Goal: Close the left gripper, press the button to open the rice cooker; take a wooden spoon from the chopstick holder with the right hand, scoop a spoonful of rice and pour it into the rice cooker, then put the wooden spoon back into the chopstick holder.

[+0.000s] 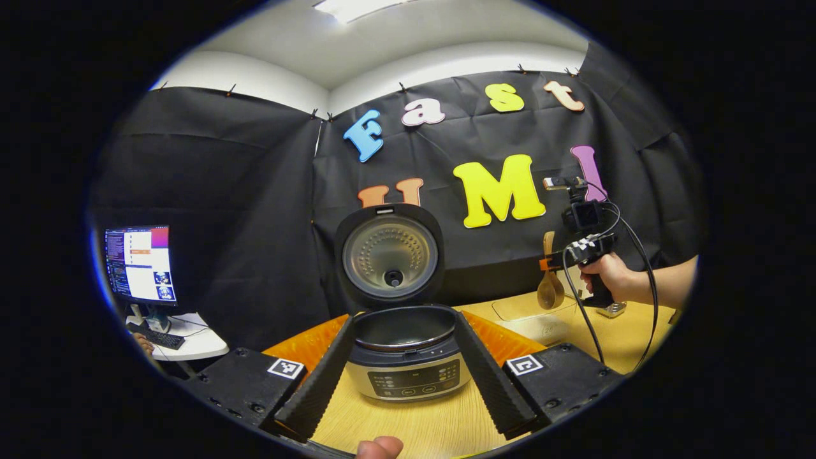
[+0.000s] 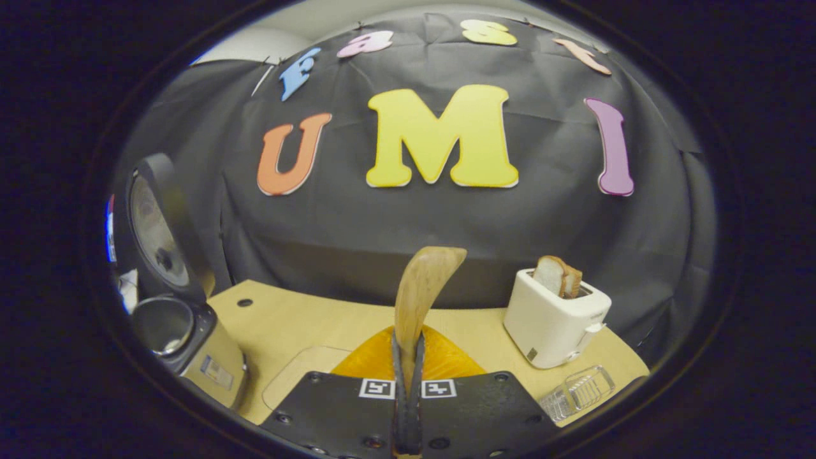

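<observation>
In the left gripper view the rice cooker [image 1: 408,366] stands on the table with its lid [image 1: 390,255] raised and its inner pot [image 1: 405,328] showing. My left gripper [image 1: 404,319] is open, one finger on each side of the cooker. At the right a hand holds my right gripper [image 1: 561,261], shut on the wooden spoon [image 1: 550,290], whose bowl hangs down over a clear shallow box [image 1: 532,322]. In the right gripper view my right gripper [image 2: 408,341] pinches the wooden spoon [image 2: 424,287], which rises between the fingers. The rice cooker [image 2: 191,347] sits at the left edge.
A white toaster [image 2: 554,325] with bread in it stands at the back right, with a clear plastic rack [image 2: 577,392] in front of it. An orange mat [image 1: 306,344] lies under the cooker. A monitor [image 1: 140,264] stands on a side desk beyond the table's left edge.
</observation>
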Available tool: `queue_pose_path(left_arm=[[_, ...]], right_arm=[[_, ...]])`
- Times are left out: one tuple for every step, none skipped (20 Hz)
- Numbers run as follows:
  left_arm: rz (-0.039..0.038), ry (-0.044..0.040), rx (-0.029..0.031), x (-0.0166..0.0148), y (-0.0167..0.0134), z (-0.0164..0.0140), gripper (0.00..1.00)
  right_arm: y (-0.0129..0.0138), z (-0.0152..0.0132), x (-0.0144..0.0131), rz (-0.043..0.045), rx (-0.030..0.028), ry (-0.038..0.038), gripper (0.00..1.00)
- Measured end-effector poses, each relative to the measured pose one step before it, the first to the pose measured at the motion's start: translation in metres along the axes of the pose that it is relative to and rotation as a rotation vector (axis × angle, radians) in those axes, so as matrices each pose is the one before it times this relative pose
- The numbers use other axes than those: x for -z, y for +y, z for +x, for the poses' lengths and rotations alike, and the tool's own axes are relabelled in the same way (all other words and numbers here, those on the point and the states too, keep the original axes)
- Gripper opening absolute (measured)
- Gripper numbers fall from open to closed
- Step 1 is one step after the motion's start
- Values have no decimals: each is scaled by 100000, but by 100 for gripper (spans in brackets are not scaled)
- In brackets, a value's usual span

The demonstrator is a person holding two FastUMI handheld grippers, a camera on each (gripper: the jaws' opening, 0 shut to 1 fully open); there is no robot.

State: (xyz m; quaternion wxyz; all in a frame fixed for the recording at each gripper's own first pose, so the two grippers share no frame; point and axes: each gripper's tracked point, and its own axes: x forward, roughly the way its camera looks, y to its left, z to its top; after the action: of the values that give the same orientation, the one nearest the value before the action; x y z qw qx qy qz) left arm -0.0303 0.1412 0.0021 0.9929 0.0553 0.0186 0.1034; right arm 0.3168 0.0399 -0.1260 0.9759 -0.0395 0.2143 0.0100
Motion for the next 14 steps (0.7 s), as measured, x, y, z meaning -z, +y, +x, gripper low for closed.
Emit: queue_pose_path(left_arm=[[-561, 39, -241, 47, 247, 54, 99], [-770, 36, -568, 16, 370, 60, 99], [-832, 171, -434, 64, 304, -41, 99], [-491, -38, 225, 0, 208, -34, 99], [-276, -526, 75, -45, 339, -53, 99], [-152, -638, -731, -172, 451, -2, 99], [-216, -313, -1465, 7, 743, -146, 99], [-560, -50, -678, 26, 404, -74, 99], [-653, -20, 239, -78, -62, -62, 99], [-513, 54, 948, 0, -129, -10, 99], [-482, 611, 1192, 86, -312, 12, 99], [-357, 104, 1096, -62, -255, -88, 99], [-58, -572, 894, -224, -159, -6, 99], [359, -5, 695, -21, -192, -43, 99]], right_arm=[[179, 503, 771, -2825, 1132, 1552, 0], [108, 313, 598, -2237, 1028, 1262, 0], [4, 148, 542, -1400, 1472, 859, 0], [88, 82, 355, -1552, 1650, 652, 0], [-9, 175, 638, -2629, 1991, 1612, 0], [25, 108, 430, -3058, 1043, 1042, 0], [147, 144, 373, -1273, 788, 464, 0], [371, 8, 374, 201, -133, 534, 0], [618, 72, 543, 1193, -961, 1125, 0], [592, -116, 319, 963, -959, 596, 0], [285, -17, -39, 529, 13, -321, 0], [433, -151, -92, 592, -377, 29, 1], [743, -27, 158, 1685, -1080, 578, 0], [909, -115, 62, 2164, -1889, 924, 0]])
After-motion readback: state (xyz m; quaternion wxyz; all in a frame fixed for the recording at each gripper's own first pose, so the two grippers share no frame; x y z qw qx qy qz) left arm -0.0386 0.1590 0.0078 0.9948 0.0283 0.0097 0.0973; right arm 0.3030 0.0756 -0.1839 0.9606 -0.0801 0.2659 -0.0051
